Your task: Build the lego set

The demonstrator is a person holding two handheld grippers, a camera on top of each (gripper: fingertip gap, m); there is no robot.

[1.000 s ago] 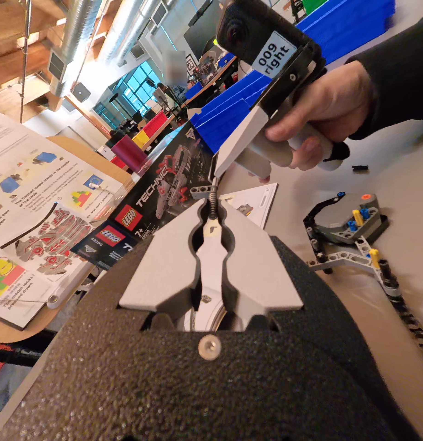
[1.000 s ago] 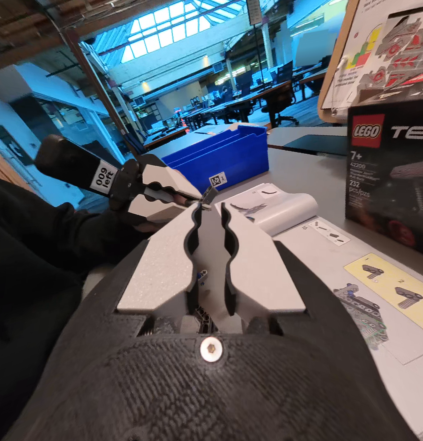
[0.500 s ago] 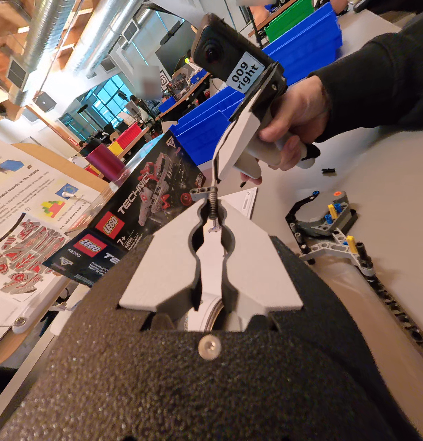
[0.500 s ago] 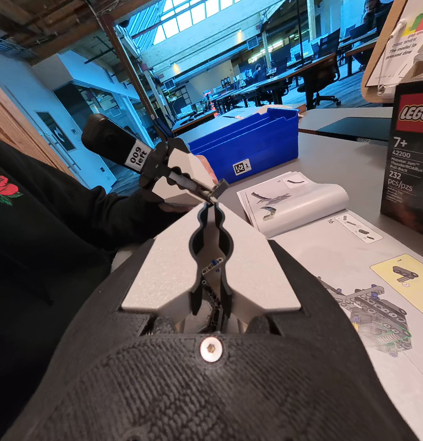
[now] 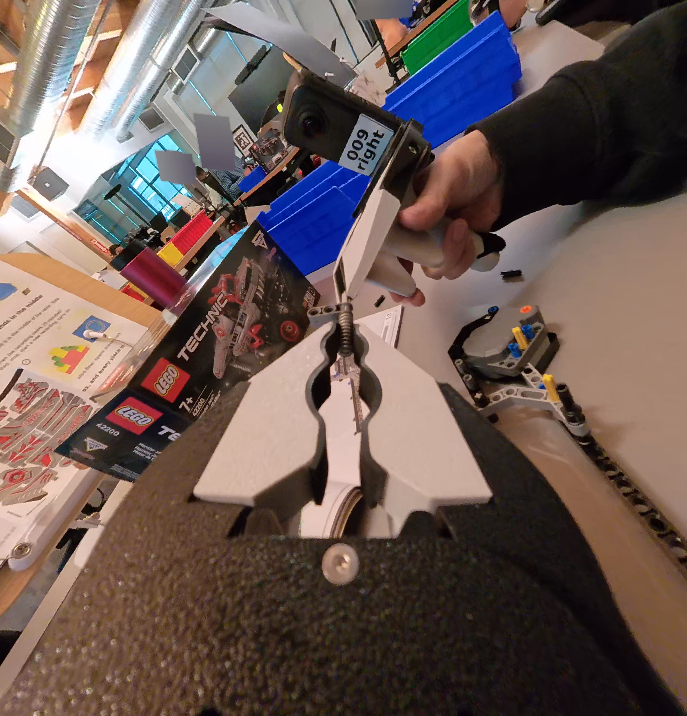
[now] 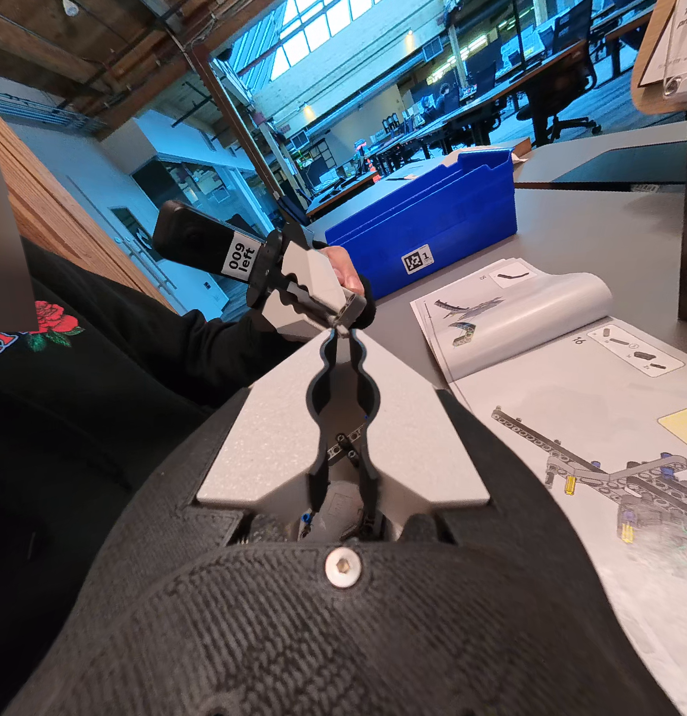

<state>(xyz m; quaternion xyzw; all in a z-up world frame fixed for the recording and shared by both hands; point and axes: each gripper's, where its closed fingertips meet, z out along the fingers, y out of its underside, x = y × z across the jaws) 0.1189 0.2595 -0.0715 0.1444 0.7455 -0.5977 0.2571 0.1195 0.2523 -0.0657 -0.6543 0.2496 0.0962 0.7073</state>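
Observation:
My left gripper (image 5: 344, 329) is shut on a small spring shock absorber (image 5: 345, 335) and holds it in the air above the table. A short grey beam (image 5: 325, 311) sits across the spring's far end. My right gripper (image 6: 342, 333) comes tip to tip with the left one (image 6: 344, 312). Its jaws are closed on the grey end piece (image 6: 351, 308). In the left wrist view the right gripper (image 5: 344, 296) reaches down onto that beam. A partly built grey and black frame (image 5: 504, 356) with yellow and blue pins lies on the table to the right.
The Lego box (image 5: 218, 348) stands behind the grippers, with blue bins (image 5: 450, 89) farther back. An open instruction booklet (image 6: 566, 387) lies on the table by another blue bin (image 6: 431, 217). A loose black pin (image 5: 510, 273) and a long black beam (image 5: 625, 496) lie at the right. Only a small space, under 4 cm, lies between the two pairs of fingers. Left tips and right tips are each some 20 cm from the loose black pin (image 5: 510, 273).
My right gripper was open a second ago; it has closed and come up to the end of the spring piece. Both grippers have shifted and tilted together.

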